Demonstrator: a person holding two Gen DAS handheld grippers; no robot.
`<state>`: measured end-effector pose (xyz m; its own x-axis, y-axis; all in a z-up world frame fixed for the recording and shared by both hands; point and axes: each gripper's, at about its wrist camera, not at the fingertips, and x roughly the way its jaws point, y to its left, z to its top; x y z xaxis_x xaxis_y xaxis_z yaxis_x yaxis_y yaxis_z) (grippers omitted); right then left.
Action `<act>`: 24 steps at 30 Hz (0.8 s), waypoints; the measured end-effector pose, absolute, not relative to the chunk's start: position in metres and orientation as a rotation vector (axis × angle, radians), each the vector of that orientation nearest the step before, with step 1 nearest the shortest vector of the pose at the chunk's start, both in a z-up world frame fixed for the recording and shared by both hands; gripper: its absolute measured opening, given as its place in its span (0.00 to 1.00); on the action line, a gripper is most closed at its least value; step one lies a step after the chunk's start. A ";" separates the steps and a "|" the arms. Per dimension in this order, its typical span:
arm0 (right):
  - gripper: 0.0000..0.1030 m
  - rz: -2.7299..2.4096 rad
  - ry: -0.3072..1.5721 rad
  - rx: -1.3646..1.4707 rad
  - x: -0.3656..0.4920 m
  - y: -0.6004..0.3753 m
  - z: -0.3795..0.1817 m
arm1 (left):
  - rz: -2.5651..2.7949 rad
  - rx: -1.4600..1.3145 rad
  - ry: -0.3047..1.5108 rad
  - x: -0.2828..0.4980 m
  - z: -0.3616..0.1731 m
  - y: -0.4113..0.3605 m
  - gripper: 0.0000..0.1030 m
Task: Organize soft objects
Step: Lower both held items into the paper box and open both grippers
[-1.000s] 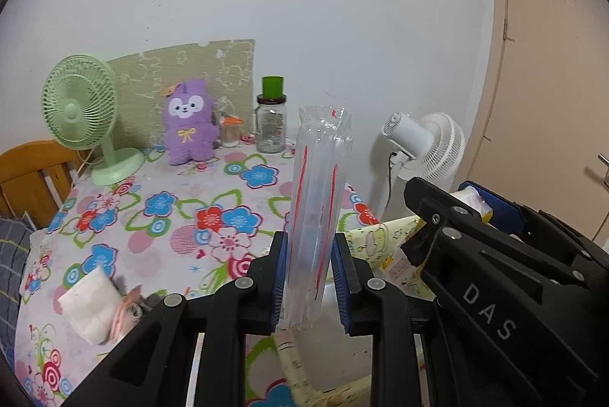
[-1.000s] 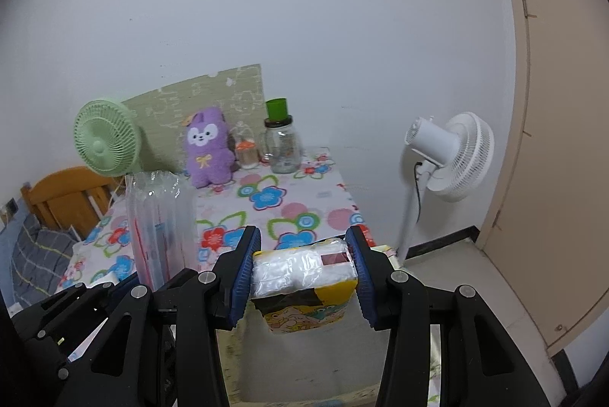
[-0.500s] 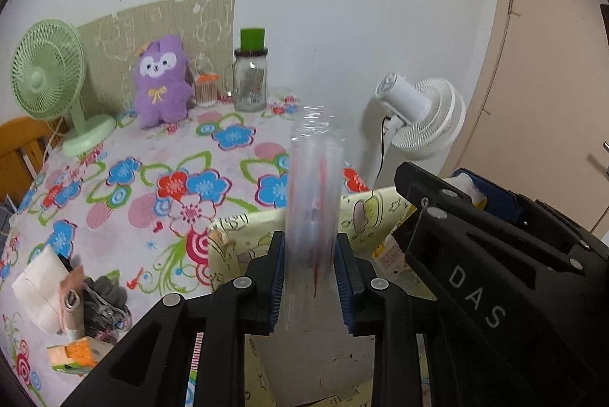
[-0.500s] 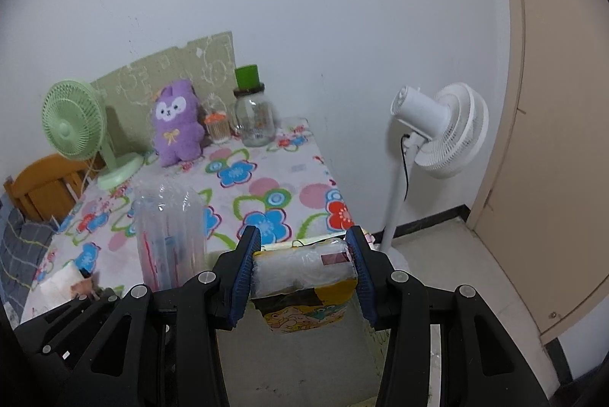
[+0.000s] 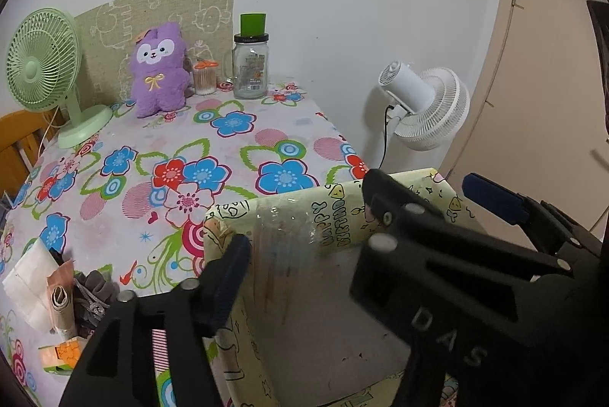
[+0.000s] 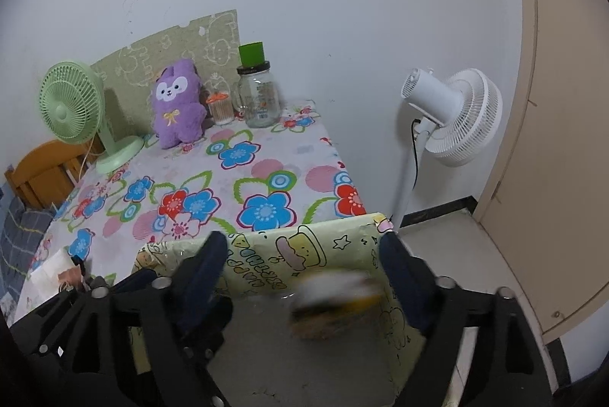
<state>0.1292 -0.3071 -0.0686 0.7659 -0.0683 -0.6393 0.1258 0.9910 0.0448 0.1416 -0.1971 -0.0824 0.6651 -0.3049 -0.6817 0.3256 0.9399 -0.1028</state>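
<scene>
A lived-in home room: a table under a flowered cloth against a plain white wall, a purple plush toy, a green desk fan, a glass jar, a white floor fan beside a door.

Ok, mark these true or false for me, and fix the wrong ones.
1. The purple plush rabbit sits between the green desk fan and the green-capped glass jar. True.
2. The right gripper is clamped on the blurred plastic packet. False: its jaws are wide apart, with the packet loose over the cartoon-print box.
3. The jar lies on its side. False: it stands upright.
4. The white pedestal fan stands on the floor beside the floral-cloth table. True.
</scene>
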 end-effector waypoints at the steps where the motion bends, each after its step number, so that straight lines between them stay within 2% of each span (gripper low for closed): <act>1: 0.86 -0.107 0.692 0.078 0.129 -0.306 -0.068 | -0.348 0.033 0.766 0.141 -0.082 -0.197 0.70; 5: 0.87 -0.112 0.696 0.072 0.126 -0.303 -0.066 | -0.344 0.036 0.763 0.138 -0.079 -0.195 0.76; 9: 0.93 -0.119 0.678 0.066 0.118 -0.300 -0.060 | -0.324 0.046 0.725 0.130 -0.073 -0.191 0.92; 24: 0.98 -0.130 0.608 0.064 0.086 -0.281 -0.034 | -0.330 0.061 0.668 0.104 -0.049 -0.174 0.93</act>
